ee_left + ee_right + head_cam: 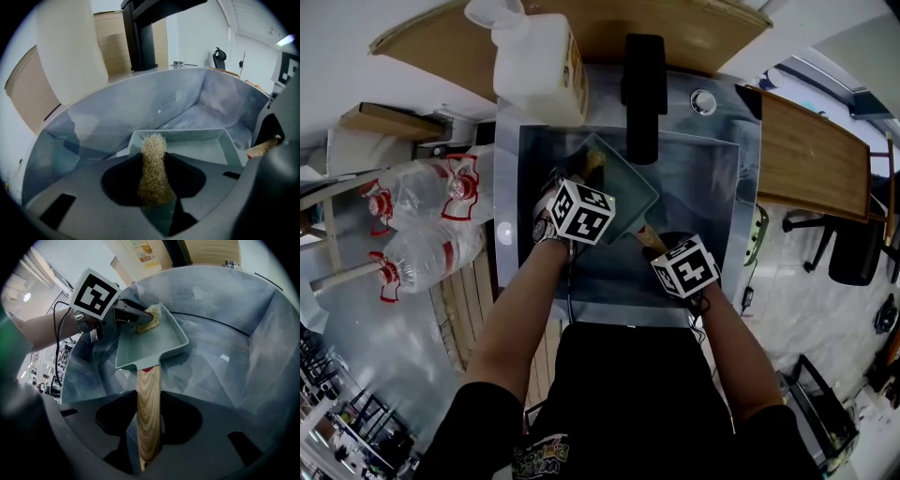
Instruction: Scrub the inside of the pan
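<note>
Nearest the head camera are the person's two bare forearms, one reaching to each of the two grippers over the sink [708,192], and each gripper carries one marker cube.

Left of the sink lie two clear plastic bottles [417,192] [422,258] with red labels. At the sink's far-left corner stands one white jug [539,61]. Only the head view shows the two bottles.

Inside the sink, on its left side, the left gripper [152,180] is clamped narrowly on one tan fibrous scrubber [153,164]. The scrubber's tip pokes out past the jaws towards the pan's near wall. From the head view the left cube [581,211] covers this grip. The right gripper view shows the scrubber [151,319] resting in the pan's far-left corner.

The one pale green rectangular pan [150,341] sits in the middle of the sink, below the single black faucet [644,94]. Its wooden handle [149,399] runs back to the sink's near-right side. There the right gripper [149,432] has closed its jaws on the handle, held apart only by the handle's width. The right gripper view alone shows a red mark where the handle meets the pan. The right cube [685,266] hides this from above.

Right of the sink is one wooden tabletop [811,155], and past it one black chair [853,248].
</note>
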The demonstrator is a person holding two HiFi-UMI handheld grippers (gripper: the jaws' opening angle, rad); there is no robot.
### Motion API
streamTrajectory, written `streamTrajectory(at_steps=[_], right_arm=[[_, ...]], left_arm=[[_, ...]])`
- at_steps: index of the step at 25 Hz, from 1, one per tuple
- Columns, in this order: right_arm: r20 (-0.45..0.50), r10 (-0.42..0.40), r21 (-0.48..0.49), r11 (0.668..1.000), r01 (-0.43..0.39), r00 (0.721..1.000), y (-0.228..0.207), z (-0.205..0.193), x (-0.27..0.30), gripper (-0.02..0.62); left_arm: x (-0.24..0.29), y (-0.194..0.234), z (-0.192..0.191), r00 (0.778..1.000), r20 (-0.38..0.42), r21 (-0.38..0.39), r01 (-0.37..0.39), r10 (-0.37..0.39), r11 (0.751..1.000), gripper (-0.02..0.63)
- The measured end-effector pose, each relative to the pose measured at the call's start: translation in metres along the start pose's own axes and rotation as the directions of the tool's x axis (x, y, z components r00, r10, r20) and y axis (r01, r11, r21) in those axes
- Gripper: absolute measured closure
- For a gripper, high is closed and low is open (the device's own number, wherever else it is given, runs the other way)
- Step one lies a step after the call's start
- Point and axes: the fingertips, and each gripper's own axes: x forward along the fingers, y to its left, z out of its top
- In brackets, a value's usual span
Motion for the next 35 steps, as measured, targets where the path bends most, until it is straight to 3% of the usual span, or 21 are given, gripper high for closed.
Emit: streamTrajectory(at_steps=[6, 15, 20, 29, 35], right_arm=[[0.0, 0.0, -0.006, 1.0, 0.0, 1.0, 0.002, 0.001, 0.002, 0.436], [0.006, 0.004, -0.01, 1.0, -0.004, 1.0, 0.005, 0.001, 0.002, 0.436], [0.012, 0.0, -0.016, 1.0, 0.0, 1.0, 0.005, 0.002, 0.001, 0.436], [0.008, 0.002, -0.016, 1.0, -0.002, 1.0, 0.005, 0.0, 0.001, 0.436], [0.006, 0.007, -0.012, 1.0, -0.007, 1.0, 0.005, 0.001, 0.001, 0.436]], left_arm=[[-0.015, -0.038, 0.014, 0.995, 0.039, 0.018, 0.086, -0.086, 0.996, 0.462], [-0.017, -0.114, 0.021, 0.964, 0.03, 0.045, 0.263, -0.264, 0.964, 0.462], [-0.007, -0.119, 0.013, 0.958, 0.016, 0.011, 0.287, -0.287, 0.958, 0.462], [-0.003, -0.12, 0.011, 0.963, -0.007, 0.086, 0.268, -0.268, 0.96, 0.462], [0.0, -0.112, 0.01, 0.961, -0.018, 0.087, 0.277, -0.277, 0.957, 0.462]])
